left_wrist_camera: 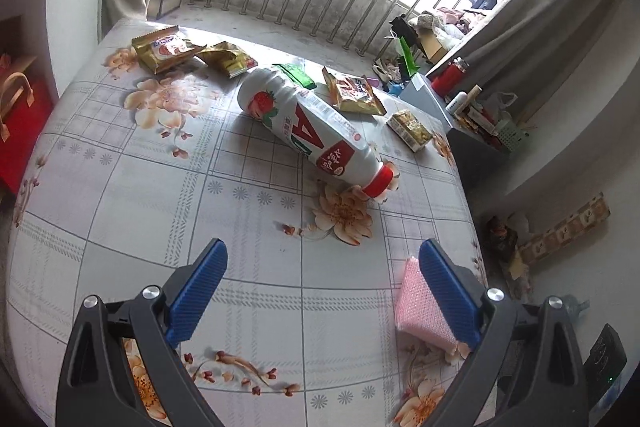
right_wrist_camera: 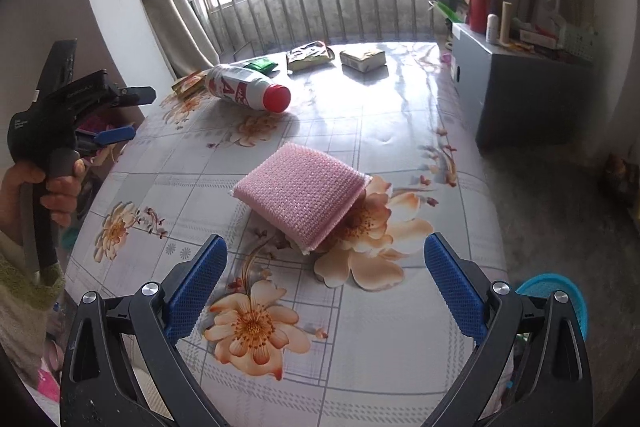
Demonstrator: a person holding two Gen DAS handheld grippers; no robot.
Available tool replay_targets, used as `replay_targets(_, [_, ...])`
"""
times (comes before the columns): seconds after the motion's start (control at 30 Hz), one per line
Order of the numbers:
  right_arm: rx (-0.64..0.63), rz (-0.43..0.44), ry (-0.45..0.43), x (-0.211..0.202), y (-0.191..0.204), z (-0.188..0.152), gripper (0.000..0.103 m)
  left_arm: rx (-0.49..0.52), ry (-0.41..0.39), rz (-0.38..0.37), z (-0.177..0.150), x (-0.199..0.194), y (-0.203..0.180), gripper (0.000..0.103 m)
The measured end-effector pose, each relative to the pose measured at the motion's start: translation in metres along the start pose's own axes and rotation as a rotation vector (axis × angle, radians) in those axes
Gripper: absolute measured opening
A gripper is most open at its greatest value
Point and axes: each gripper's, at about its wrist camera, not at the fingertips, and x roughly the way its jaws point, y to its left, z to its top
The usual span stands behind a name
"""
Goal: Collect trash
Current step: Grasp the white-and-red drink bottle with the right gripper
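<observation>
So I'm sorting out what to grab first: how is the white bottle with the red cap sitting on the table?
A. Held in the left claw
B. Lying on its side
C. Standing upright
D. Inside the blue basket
B: the bottle lies flat on the tablecloth, its red cap pointing sideways, clear of both open claws.

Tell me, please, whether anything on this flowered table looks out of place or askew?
The white bottle with the red cap lies tipped on its side mid-table, cap on, nothing visibly spilled. Opened snack wrappers are scattered along the far edge. The pink sponge lies flat near the front, apart from the litter.
</observation>
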Motion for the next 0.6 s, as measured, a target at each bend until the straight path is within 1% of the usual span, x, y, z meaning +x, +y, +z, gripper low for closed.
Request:
replay_targets(0.07, [0.011,0.060,-0.002,0.004,-0.003,0.016,0.095,-0.018,0.002,-0.003,-0.001,0.005,0.003,0.094])
replay_targets(0.17, [0.005,0.155,-0.029,0.014,-0.005,0.058,0.095,-0.032,0.029,0.002,-0.009,0.012,0.009,0.094])
replay_targets(0.23, [-0.014,0.217,-0.024,0.034,-0.001,0.094,0.093,-0.028,0.049,-0.001,-0.018,0.013,0.010,0.094])
replay_targets(0.3, [-0.064,0.279,0.021,0.066,0.012,0.127,0.092,-0.016,0.061,-0.012,-0.027,0.013,0.010,0.094])
replay_targets(0.33, [-0.099,0.296,0.046,0.085,0.021,0.144,0.090,-0.008,0.066,-0.021,-0.033,0.012,0.008,0.094])
replay_targets(0.4, [-0.201,0.265,0.088,0.125,0.045,0.170,0.088,0.007,0.083,-0.031,-0.042,0.011,0.006,0.094])
replay_targets(0.47, [-0.315,0.231,0.108,0.158,0.067,0.186,0.087,0.019,0.095,-0.052,-0.052,0.008,0.003,0.094])
replay_targets(0.5, [-0.357,0.223,0.132,0.176,0.075,0.191,0.087,0.023,0.100,-0.063,-0.056,0.007,0.002,0.094])
replay_targets(0.53, [-0.394,0.214,0.163,0.195,0.085,0.196,0.084,0.031,0.110,-0.075,-0.061,0.006,0.000,0.094])
replay_targets(0.6, [-0.446,0.194,0.210,0.226,0.099,0.201,0.081,0.056,0.133,-0.093,-0.069,0.005,-0.004,0.091])
